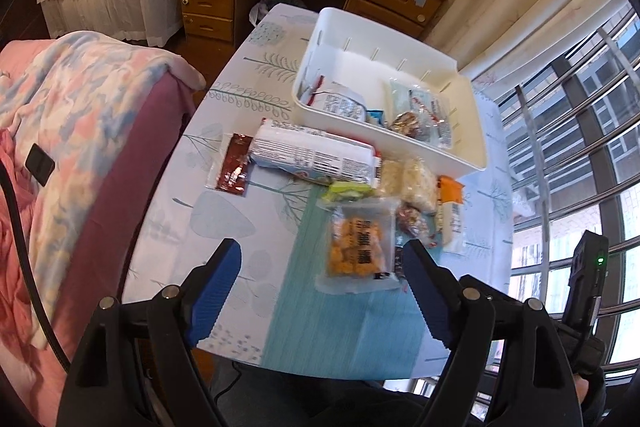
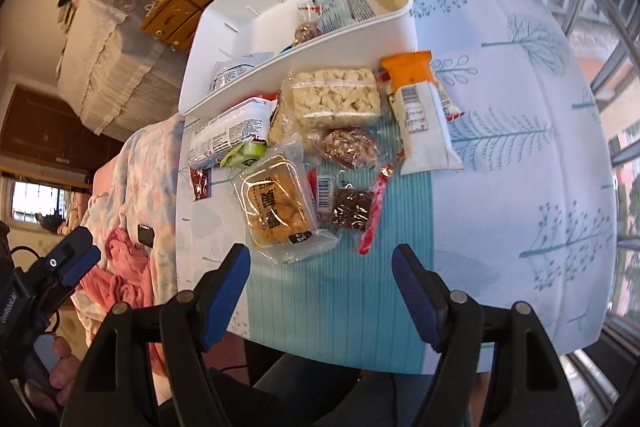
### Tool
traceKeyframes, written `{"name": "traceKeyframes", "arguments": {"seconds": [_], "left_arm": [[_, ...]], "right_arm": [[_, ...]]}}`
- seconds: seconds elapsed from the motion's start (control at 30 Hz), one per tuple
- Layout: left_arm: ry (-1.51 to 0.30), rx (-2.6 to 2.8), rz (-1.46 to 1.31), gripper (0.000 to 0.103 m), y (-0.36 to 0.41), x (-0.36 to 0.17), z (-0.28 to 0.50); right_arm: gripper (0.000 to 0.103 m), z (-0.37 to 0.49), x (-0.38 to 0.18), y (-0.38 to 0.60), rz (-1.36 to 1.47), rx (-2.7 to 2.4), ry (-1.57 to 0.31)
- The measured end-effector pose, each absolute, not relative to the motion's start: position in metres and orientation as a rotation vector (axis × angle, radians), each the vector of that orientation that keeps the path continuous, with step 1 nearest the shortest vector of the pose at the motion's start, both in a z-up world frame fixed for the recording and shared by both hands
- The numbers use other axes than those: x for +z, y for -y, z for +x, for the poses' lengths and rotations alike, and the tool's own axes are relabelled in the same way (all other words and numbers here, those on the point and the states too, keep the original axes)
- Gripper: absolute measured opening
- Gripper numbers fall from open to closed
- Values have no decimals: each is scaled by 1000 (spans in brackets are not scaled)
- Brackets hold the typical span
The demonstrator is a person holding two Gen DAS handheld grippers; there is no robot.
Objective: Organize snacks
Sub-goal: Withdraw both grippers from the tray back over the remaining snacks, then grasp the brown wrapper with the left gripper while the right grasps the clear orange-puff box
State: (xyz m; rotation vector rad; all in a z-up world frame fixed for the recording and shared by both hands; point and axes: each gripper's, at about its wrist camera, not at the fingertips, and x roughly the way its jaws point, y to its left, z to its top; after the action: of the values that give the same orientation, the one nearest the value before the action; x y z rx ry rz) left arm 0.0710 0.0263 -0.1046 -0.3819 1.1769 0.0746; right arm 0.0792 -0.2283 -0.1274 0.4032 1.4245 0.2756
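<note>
Both your tongs, left tongs (image 1: 320,291) and right tongs (image 2: 320,291), hang open and empty above the snack pile (image 2: 320,147) on the table (image 2: 520,147), beside the white bin (image 2: 304,39). Overlapping packets risk a double grab or a slipping wrapper.

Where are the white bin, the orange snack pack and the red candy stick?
white bin (image 2: 304,63), right wrist view, near wall
orange snack pack (image 1: 356,247), left wrist view, middle
red candy stick (image 2: 374,215), right wrist view, middle

One white bin (image 2: 304,63), one table (image 2: 520,147), two open claws (image 1: 320,279) (image 2: 320,279), roughly ten loose snack packets.
</note>
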Motion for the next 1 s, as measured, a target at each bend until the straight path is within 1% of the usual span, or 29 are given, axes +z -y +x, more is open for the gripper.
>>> {"name": "traceKeyframes", "arguments": {"seconds": [0.03, 0.07, 0.13, 0.33, 0.43, 0.67, 0.83, 1.0], "left_arm": [[-1185, 73, -376, 82, -31, -108, 74], [-1195, 71, -370, 82, -35, -111, 77], [-1222, 68, -353, 82, -46, -118, 87], [-1288, 68, -294, 82, -76, -143, 112], [-1315, 88, -212, 82, -84, -157, 125], [-1385, 42, -150, 82, -104, -196, 156], [-1438, 16, -100, 81, -113, -228, 177], [-1494, -16, -96, 81, -120, -257, 194]], "right_arm": [[76, 81, -129, 225, 415, 265, -1429], [82, 82, -130, 222, 423, 259, -1433], [90, 83, -134, 212, 446, 242, -1444], [92, 87, -146, 183, 460, 198, -1471], [99, 90, -154, 169, 449, 170, -1490], [100, 94, -172, 132, 343, 104, -1501], [100, 99, -183, 105, 215, 72, -1491], [100, 100, -195, 87, 121, 52, -1514]]}}
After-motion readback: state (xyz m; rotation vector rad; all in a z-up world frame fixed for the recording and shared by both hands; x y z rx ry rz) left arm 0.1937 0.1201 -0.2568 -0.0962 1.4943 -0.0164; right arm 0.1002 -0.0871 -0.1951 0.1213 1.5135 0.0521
